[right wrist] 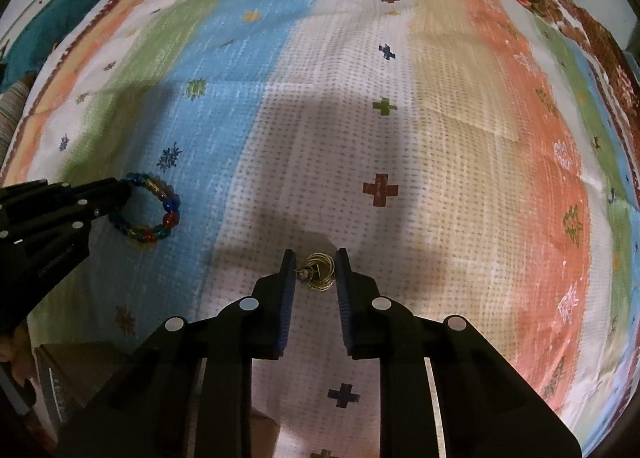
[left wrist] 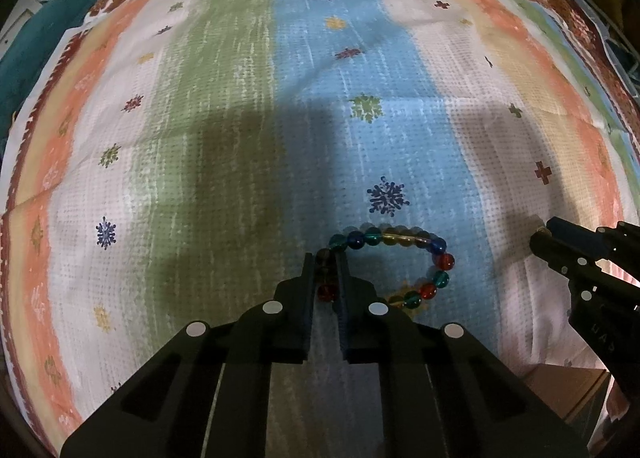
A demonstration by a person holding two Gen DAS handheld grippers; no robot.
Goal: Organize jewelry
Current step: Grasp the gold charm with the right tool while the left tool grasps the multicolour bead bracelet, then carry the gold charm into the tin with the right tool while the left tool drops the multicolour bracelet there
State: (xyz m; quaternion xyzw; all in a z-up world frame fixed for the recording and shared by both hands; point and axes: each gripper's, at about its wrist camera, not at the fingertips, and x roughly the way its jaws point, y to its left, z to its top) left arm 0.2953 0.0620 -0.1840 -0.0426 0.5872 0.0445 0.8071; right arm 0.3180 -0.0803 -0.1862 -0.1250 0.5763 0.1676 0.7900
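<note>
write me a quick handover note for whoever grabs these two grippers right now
Left gripper: fingers closed around one side of the multicolour bead bracelet, which lies on the striped cloth; not lifted.
Right gripper: open, fingers either side of the small gold wire earring on the white stripe; not yet gripped.
Done: both pieces lined up.
Left: close on the earring, lift both, put them away. A brown box shows at the near edge, possibly the destination.

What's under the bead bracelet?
The bead bracelet lies on the striped cloth, on its blue stripe. The left gripper hides some beads and cloth; whatever's beneath the cloth can't be seen.
</note>
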